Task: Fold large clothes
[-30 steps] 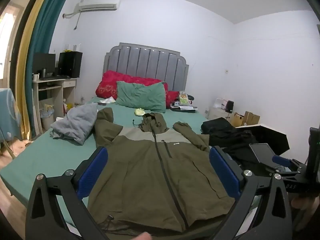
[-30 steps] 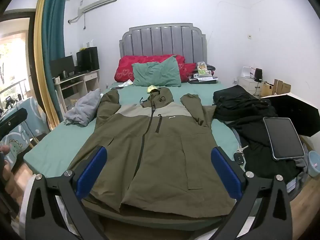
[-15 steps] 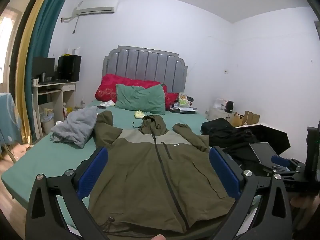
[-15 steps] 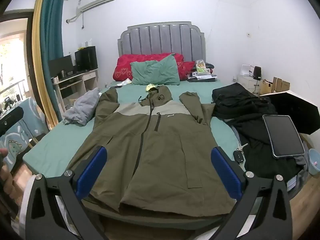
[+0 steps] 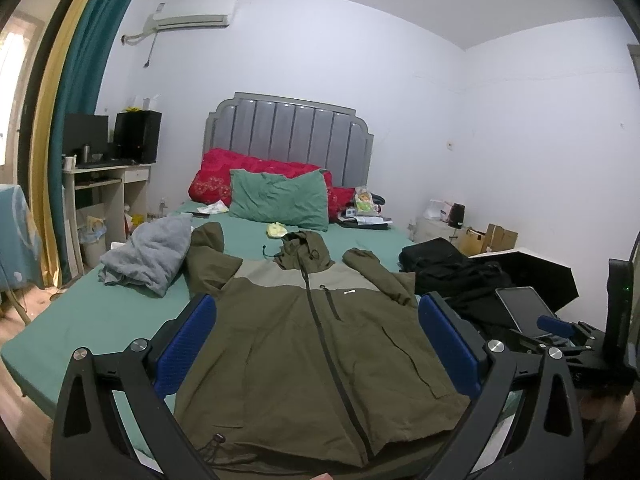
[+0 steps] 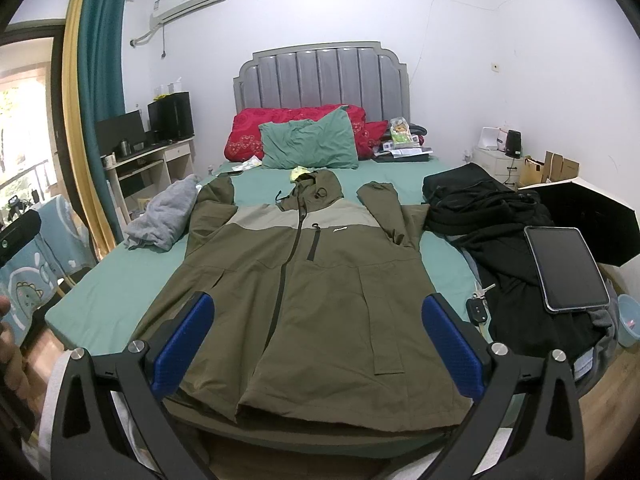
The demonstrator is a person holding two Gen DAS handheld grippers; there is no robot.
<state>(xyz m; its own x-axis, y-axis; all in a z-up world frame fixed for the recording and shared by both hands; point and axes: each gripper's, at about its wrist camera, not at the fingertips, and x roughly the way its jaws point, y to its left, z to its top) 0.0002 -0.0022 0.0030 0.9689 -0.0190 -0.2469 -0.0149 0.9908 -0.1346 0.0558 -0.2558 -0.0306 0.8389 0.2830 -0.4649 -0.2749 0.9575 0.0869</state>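
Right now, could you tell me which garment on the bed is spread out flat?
The olive hooded jacket, zipped and face-up mid-bed; the grey garment and the black clothes lie bunched at either side.

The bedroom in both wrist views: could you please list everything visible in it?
jacket: one, olive, spread flat on bed, zipped
bed: one, green sheet, grey headboard
pillow: one, green, against red bedding
grey garment: one, bunched beside the jacket
black clothes: pile, opposite bed edge
tablet: one, dark, on the black clothes
keys: one bunch, beside them
left claw: open, blue pads
right claw: open, blue pads
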